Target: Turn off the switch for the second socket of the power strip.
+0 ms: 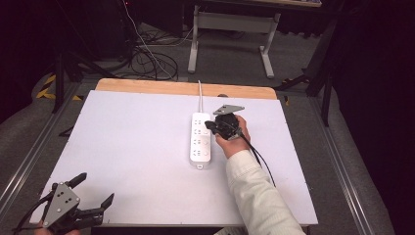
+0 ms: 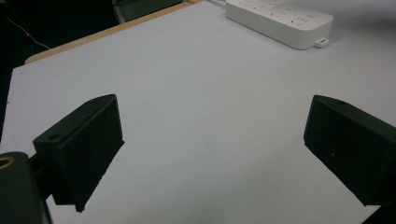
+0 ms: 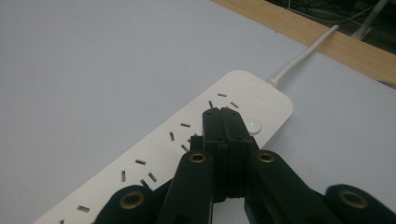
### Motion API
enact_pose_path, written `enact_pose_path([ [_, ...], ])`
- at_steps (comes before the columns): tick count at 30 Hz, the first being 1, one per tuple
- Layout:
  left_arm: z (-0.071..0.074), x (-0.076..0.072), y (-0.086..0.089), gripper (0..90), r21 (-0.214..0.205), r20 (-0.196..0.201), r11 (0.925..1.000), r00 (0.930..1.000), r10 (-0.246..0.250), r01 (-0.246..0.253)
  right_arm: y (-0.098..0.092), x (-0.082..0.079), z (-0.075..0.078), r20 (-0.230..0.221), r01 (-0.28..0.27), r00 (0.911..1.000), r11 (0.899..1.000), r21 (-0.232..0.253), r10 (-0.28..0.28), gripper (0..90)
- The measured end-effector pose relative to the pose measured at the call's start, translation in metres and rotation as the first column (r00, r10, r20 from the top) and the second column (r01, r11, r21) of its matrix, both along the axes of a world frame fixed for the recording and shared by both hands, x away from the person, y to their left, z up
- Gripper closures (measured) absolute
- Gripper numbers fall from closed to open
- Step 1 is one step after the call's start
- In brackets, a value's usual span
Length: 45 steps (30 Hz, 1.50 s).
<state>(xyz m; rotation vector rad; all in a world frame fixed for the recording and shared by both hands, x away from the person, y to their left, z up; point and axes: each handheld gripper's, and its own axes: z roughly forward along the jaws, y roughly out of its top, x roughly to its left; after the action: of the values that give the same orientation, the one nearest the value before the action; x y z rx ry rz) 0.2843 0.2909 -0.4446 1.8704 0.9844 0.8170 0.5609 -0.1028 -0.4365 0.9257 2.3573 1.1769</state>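
A white power strip lies lengthwise in the middle of the white table top, its white cable running off over the far edge. My right gripper hovers over the strip's far half, jaws pressed together with nothing between them. In the right gripper view its shut tips sit just above the strip, close to a small round button near the cable end. My left gripper rests at the near left corner of the table, jaws spread wide and empty. The left gripper view shows the strip's near end far off.
The white board lies on a wooden table whose far edge shows as a tan strip. Beyond it stand white desk legs and loose cables on the floor. Metal rails run along both sides of the table.
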Motion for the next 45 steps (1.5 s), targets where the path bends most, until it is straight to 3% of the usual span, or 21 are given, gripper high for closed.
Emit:
enact_pose_path([
  [6,0.0,0.0,0.0,5.4,-0.001,-0.003,1.0,1.0,-0.003,0.003,0.002,0.003,-0.007,-0.02,0.009,0.9998,1.0,-0.007,-0.009,90.0],
  [29,-0.001,0.001,0.0,5.4,0.007,-0.008,1.0,0.9999,-0.007,0.007,0.011,0.005,-0.02,-0.017,0.013,0.9997,0.997,-0.072,-0.014,90.0],
  [45,-0.001,0.001,-0.001,5.4,0.006,-0.008,0.9999,0.9999,-0.011,0.011,0.015,0.001,-0.025,0.02,0.014,0.9997,0.995,-0.1,-0.012,90.0],
])
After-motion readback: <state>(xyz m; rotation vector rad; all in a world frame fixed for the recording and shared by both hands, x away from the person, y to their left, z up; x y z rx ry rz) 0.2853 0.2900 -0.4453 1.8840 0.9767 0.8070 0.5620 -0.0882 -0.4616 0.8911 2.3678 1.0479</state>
